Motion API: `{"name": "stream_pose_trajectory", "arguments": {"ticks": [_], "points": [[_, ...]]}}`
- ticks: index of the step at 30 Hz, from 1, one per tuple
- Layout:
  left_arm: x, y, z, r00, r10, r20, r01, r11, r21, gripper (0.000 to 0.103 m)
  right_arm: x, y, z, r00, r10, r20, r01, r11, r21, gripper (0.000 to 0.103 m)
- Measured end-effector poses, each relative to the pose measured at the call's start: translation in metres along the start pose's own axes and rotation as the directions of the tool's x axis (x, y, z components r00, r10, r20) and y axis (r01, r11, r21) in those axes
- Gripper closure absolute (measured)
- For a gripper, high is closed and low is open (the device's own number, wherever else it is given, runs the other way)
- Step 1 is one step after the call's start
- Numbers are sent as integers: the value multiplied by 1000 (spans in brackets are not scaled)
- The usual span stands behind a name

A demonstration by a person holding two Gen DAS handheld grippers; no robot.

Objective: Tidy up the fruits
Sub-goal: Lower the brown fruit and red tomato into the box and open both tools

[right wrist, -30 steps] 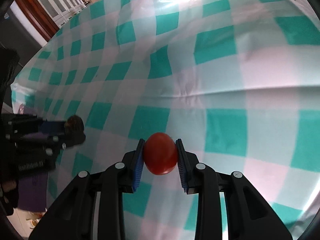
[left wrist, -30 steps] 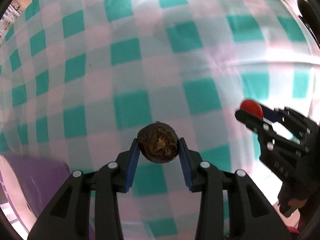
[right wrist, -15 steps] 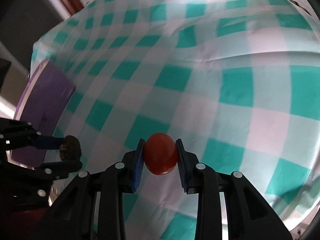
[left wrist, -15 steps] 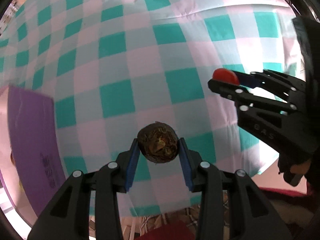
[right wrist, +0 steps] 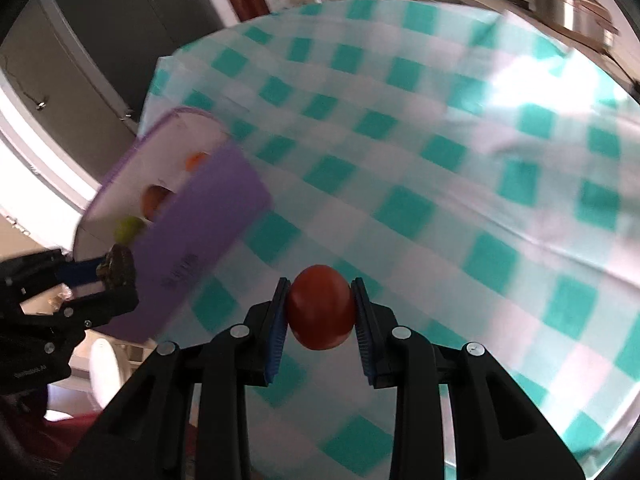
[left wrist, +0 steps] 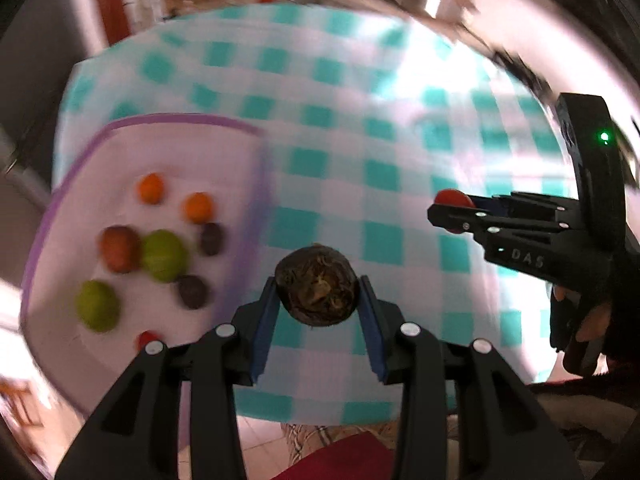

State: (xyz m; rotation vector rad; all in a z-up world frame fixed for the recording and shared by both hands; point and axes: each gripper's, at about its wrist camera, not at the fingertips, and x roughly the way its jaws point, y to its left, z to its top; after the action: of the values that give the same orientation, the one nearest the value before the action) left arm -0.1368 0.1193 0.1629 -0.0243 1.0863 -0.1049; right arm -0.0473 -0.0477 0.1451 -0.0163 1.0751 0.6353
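The left gripper (left wrist: 318, 300) is clenching a dark brown fruit (left wrist: 316, 285) and the right gripper (right wrist: 321, 312) a red tomato (right wrist: 321, 307), both carrying above the bench, so each is needing a low, unhurried release inside the purple-rimmed tray (left wrist: 256, 208), clear of the fruit already lying there.

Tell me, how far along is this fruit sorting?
Well along, it seems. Several fruits already lie in the purple-rimmed tray: two orange, two green, some dark ones. In hand: the left gripper clamps a dark brown fruit, the right gripper a red fruit, both above the checked tablecloth. Left: setting these two in the tray.
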Motion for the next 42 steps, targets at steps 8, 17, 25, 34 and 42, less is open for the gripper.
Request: {"name": "stream_pose_trajectory", "arguments": {"ticks": [8,17,25,34,42], "points": [[-24,120,-15,997,68,31,-60,974,-217,63,26,105,74,991,133,2,-132,985,-115,73],[19,175,-9,990,29,-137,-59,973,-222,63,111,155,106,985,53,-165,-85,977,-197,73],[60,186,-1,952,87,-293,-134,981,-144,63,182,189,122,952,-58,-301,-38,952,-305,73],[89,185,0,923,95,-372,-124,991,-56,63,239,203,125,899,-182,-399,22,928,-373,73],[108,191,4,909,93,-406,-123,991,-47,62,254,196,126,863,-218,-455,46,932,-359,72]]}}
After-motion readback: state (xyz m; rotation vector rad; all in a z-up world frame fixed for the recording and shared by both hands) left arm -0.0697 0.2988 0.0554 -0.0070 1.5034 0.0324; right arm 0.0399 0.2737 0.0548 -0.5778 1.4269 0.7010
